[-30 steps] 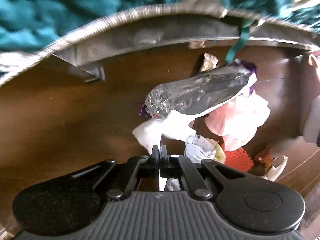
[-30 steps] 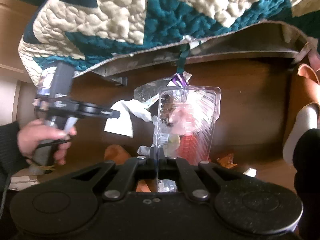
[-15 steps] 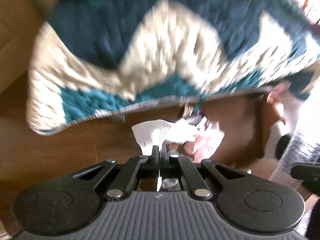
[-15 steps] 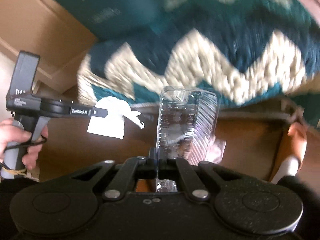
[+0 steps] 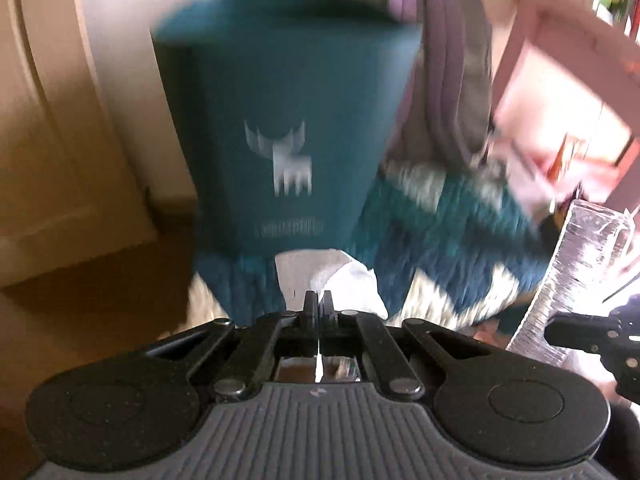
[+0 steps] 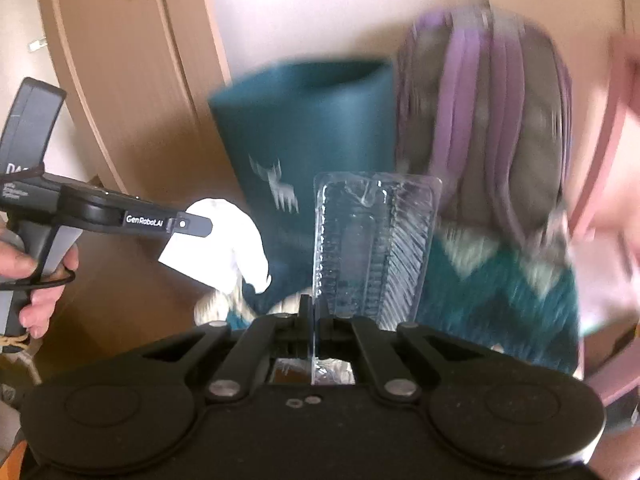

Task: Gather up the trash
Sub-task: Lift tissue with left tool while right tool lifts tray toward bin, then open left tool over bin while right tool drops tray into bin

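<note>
Trash in both grippers, one piece each! Starting at the left of the right wrist view: a hand (image 6: pixel 38 276) wraps the handle of the left gripper (image 6: pixel 200 226), which reaches in from the left edge with its jaws pinched tight on a crumpled white tissue (image 6: pixel 224 248). The tissue hangs in the air just below the tips, in front of a brown wardrobe door (image 6: pixel 132 92). Moving right, a teal pillow (image 6: pixel 312 128) with a pale deer print stands upright against the wall, blurred. In front of it, dead centre, the right gripper (image 6: pixel 314 308) is clamped on the bottom edge of a clear plastic tray (image 6: pixel 372 248). The tray stands up tall from the closed jaws, ribbed and see-through. Further right sits a grey and purple backpack (image 6: pixel 488 120), very smeared, and below it a teal and cream zigzag quilt (image 6: pixel 500 280).

Over to the left wrist view: pale door panels at the far left, then the same teal pillow (image 5: pixel 288 120) filling the middle. The left gripper (image 5: pixel 319 304) has its jaws together on the tissue (image 5: pixel 324 280), which sticks up just above the tips. Right of that, the quilt (image 5: pixel 440 232) and the backpack (image 5: pixel 452 80) are a blur. At the far right edge the clear plastic tray (image 5: pixel 576 264) rises, with the right gripper (image 5: pixel 560 330) holding its lower end.
</note>
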The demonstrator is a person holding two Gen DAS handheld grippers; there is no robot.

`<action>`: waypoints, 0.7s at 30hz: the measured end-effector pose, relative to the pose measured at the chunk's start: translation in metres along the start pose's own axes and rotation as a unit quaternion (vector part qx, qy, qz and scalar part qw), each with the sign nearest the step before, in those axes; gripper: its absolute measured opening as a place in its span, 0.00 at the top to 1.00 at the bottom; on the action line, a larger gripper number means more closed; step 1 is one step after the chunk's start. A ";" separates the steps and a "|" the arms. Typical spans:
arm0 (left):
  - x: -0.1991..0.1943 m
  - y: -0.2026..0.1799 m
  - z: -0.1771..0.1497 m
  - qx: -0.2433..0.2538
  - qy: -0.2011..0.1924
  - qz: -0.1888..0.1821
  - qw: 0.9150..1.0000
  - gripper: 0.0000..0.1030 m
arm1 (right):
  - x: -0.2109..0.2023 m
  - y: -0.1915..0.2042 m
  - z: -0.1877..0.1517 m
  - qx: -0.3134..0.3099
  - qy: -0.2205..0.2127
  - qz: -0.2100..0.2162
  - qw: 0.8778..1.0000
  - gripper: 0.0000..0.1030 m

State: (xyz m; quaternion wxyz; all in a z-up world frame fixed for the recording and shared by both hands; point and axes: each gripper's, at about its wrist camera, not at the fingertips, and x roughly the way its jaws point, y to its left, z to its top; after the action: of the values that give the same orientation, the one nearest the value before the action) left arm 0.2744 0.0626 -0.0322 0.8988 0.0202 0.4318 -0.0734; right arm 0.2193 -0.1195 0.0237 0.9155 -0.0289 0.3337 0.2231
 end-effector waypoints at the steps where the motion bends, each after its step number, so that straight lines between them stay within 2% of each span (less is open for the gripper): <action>1: -0.012 -0.001 0.009 0.000 -0.017 0.000 1.000 1.00 | -0.004 0.002 0.011 -0.007 -0.010 -0.003 1.000 1.00; 7: -0.071 -0.004 0.060 0.011 -0.101 0.005 0.995 1.00 | -0.024 0.009 0.078 -0.030 -0.075 -0.012 0.997 1.00; 12: -0.104 -0.009 0.101 0.017 -0.156 0.008 0.988 1.00 | -0.024 0.014 0.126 -0.043 -0.119 -0.015 0.992 1.00; 16: -0.116 -0.006 0.133 0.014 -0.193 0.018 0.981 1.00 | -0.011 0.013 0.159 -0.039 -0.146 -0.010 0.989 1.00; 21: -0.109 0.009 0.168 0.001 -0.215 0.036 0.976 1.00 | 0.016 0.009 0.180 -0.025 -0.149 -0.006 0.988 1.00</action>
State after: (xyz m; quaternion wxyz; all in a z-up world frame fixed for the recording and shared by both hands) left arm 0.3387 0.0670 0.1574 0.9727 0.0202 0.2269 -0.0437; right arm 0.3339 -0.0693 0.1543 0.9553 -0.0204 0.1874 0.2278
